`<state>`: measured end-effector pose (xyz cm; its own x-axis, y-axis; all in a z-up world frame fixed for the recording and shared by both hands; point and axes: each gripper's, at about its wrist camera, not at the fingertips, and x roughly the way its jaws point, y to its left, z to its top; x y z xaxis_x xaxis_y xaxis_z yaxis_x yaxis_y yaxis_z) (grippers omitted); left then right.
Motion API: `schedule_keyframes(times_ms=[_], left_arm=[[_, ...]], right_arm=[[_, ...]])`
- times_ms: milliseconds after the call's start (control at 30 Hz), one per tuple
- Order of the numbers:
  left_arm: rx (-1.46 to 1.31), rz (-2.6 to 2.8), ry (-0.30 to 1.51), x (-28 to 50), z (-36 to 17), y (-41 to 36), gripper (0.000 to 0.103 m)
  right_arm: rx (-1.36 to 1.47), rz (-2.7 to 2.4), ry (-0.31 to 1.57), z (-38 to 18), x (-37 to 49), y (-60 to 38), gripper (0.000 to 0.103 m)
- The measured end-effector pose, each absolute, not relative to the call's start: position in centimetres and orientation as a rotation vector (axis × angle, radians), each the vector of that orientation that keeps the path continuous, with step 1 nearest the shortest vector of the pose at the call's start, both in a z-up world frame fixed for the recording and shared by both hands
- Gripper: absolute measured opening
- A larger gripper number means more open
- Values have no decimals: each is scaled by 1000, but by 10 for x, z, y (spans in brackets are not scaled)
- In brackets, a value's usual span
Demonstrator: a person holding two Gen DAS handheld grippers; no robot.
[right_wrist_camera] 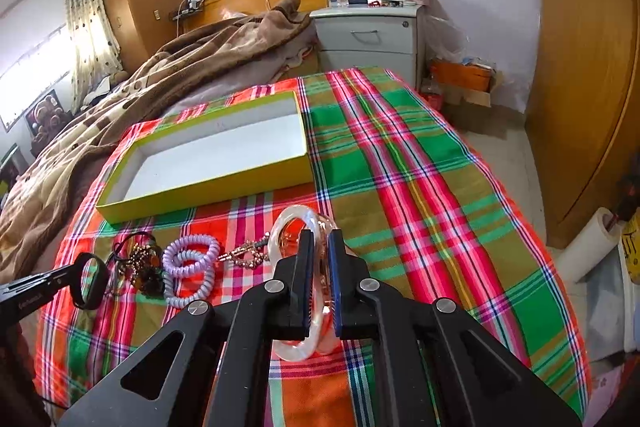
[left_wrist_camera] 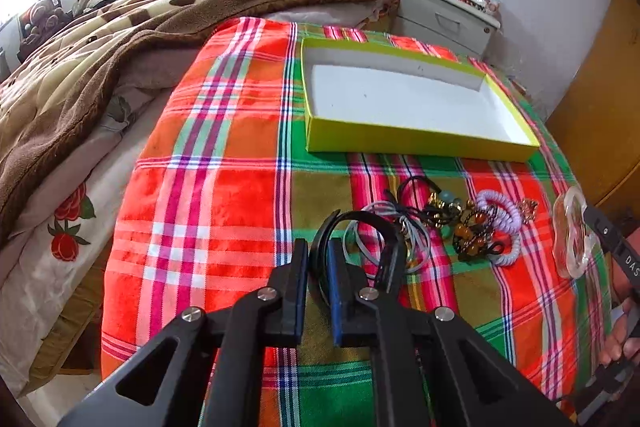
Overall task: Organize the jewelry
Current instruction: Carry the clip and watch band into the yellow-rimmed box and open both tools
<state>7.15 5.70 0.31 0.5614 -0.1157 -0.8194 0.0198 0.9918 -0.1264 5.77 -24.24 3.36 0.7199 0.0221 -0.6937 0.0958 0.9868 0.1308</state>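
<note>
A shallow yellow-green box (left_wrist_camera: 416,141) with a bare white inside lies on the plaid cloth; it also shows in the right wrist view (right_wrist_camera: 200,193). My left gripper (left_wrist_camera: 320,251) is shut on a black bangle (left_wrist_camera: 360,221), also seen in the right wrist view (right_wrist_camera: 90,281). My right gripper (right_wrist_camera: 319,241) is shut on a clear pinkish bangle (right_wrist_camera: 294,221), seen at the right in the left wrist view (left_wrist_camera: 570,235). Between them lies a pile: a lilac coil hair tie (left_wrist_camera: 502,209) (right_wrist_camera: 190,253), amber beads (left_wrist_camera: 468,235), grey rings (left_wrist_camera: 372,247), a gold chain (right_wrist_camera: 244,255).
The plaid cloth (left_wrist_camera: 224,187) covers the bed end. A brown blanket (left_wrist_camera: 100,59) lies left of it. A grey nightstand (right_wrist_camera: 370,35) stands behind, a wooden wardrobe (right_wrist_camera: 580,87) to the right, and a paper roll (right_wrist_camera: 592,247) on the floor.
</note>
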Motion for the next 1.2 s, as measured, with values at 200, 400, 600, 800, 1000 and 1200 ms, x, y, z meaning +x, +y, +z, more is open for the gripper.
schedule_keyframes(times_ms=[200, 400, 600, 800, 1000, 1200], left_arm=[[-121, -73, 957, 72, 7, 62, 10], [-141, -101, 935, 75, 19, 62, 10], [-159, -111, 908, 92, 36, 62, 10], [-176, -103, 885, 123, 50, 64, 10], [-183, -107, 882, 154, 54, 63, 10], [-180, -102, 886, 184, 53, 60, 10]], right_arm=[[175, -32, 770, 33, 56, -247, 7], [186, -16, 732, 50, 61, -252, 7], [168, 24, 713, 64, 84, -244, 7], [155, 65, 707, 73, 116, -236, 7], [145, 85, 716, 77, 152, -231, 7], [148, 105, 749, 71, 191, -229, 7]])
